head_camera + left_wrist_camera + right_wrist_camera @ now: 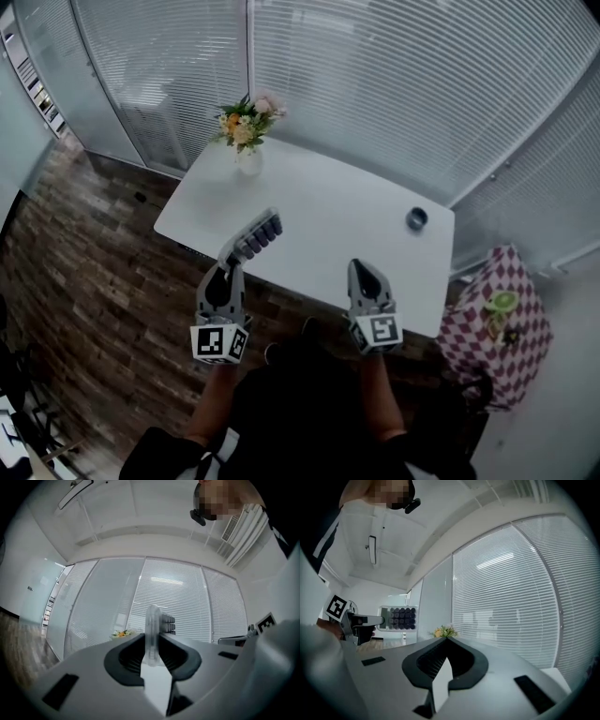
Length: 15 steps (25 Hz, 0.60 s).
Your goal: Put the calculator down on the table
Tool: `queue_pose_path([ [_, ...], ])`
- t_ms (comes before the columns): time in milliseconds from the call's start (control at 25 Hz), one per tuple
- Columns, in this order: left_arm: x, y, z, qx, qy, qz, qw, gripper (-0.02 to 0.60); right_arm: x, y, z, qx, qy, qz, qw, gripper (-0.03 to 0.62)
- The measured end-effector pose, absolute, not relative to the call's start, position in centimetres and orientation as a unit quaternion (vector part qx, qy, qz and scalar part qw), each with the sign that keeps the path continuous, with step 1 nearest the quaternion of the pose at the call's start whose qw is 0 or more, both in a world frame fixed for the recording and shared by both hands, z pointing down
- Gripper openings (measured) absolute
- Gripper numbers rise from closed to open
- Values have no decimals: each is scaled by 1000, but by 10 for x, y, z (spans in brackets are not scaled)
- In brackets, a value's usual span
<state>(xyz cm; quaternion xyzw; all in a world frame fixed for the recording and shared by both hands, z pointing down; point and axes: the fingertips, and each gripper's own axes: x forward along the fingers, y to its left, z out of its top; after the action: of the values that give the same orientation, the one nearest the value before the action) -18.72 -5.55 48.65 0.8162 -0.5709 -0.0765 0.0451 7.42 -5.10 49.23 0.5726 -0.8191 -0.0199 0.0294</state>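
The calculator, clear-edged with rows of dark keys, sticks out over the near left edge of the white table, held in the air. My left gripper is shut on its near end. In the left gripper view the calculator stands edge-on between the jaws of the left gripper. From the right gripper view the calculator shows face-on at the left. My right gripper hangs at the table's near edge, shut with nothing in it, and its jaws meet at the tip.
A white vase of flowers stands at the table's far left corner. A small dark round object sits near the right edge. A red-checked covered stand is right of the table. Glass walls with blinds close the back.
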Motion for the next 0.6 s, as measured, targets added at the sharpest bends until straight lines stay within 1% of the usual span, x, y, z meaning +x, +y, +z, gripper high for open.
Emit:
queue_pose_path([
  [280,-183,-89,486,814,-574,-79,37,86,90,-93,500,580,-813,-23,43,6],
  [600,-174,-140,471,810,-581,-81,12,85,97,-146,486,565,-825,-29,12,5],
])
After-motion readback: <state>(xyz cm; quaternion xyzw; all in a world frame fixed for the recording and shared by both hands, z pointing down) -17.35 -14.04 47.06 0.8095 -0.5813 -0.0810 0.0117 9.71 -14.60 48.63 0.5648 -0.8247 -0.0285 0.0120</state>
